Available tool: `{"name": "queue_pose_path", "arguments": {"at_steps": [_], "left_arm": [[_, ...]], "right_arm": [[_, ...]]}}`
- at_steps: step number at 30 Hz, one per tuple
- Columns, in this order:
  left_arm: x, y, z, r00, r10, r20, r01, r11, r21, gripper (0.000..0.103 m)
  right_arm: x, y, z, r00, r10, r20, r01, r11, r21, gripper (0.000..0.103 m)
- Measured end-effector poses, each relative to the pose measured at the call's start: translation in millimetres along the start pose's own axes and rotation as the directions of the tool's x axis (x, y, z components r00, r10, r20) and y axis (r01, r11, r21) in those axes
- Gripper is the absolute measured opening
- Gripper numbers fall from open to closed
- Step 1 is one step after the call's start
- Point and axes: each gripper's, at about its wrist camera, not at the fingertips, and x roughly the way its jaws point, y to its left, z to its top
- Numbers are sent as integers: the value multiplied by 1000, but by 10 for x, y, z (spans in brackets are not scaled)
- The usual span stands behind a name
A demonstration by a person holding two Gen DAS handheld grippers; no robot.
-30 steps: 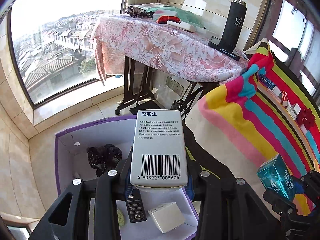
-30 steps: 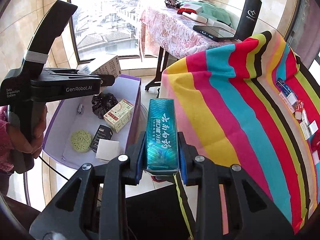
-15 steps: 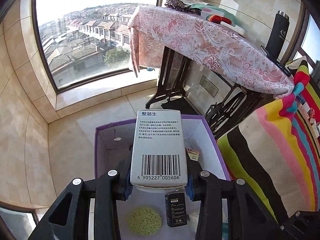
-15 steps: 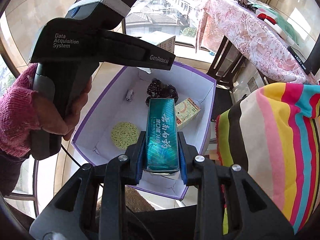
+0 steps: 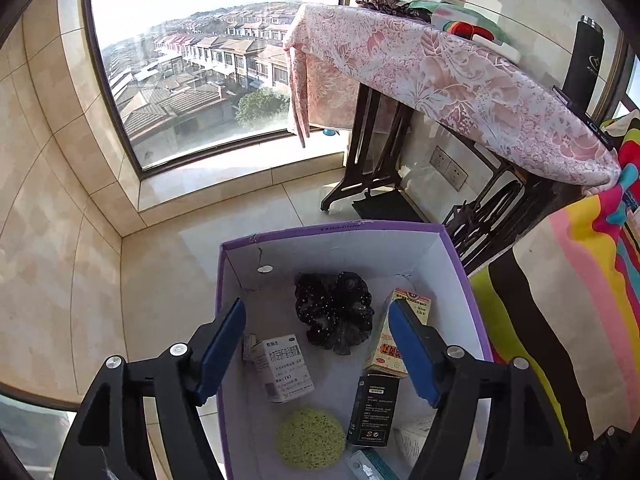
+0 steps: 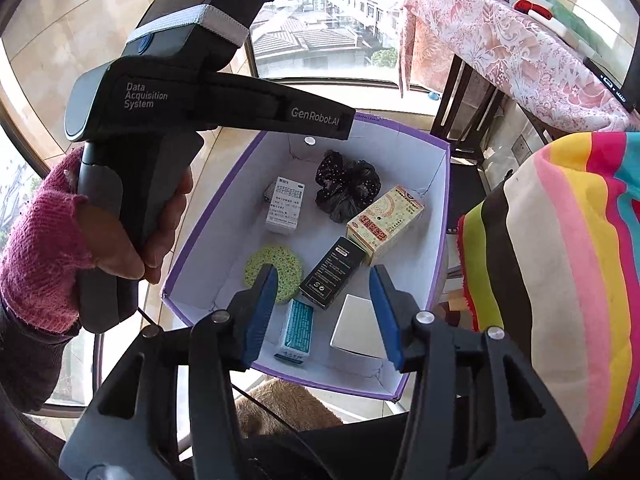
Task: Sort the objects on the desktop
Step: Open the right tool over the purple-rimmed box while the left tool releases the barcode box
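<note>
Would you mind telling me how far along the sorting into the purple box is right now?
Done: the purple box already holds the white medicine box, teal box, yellow carton, black box, scrunchie and green sponge. In hand: nothing; the left gripper and right gripper hang open over it. Left: unclear, since the striped cloth's top is out of view.

In the box (image 6: 439, 216) we see the scrunchie (image 6: 347, 190) at the far wall, the sponge (image 6: 274, 270) nearer us, and the carton (image 6: 384, 222) apparently leaning on the right wall.
</note>
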Motion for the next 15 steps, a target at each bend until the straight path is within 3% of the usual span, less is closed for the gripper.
{"name": "queue_pose_path", "arguments": {"at_steps": [9, 15], "left_arm": [[-99, -473, -11, 998, -57, 2, 56, 996, 73, 78], [-268, -923, 1, 996, -85, 23, 79, 981, 176, 79]], "right_arm": [[-423, -603, -132, 992, -95, 79, 77, 976, 206, 59], [-924, -1054, -338, 963, -215, 160, 151, 930, 336, 68]]}}
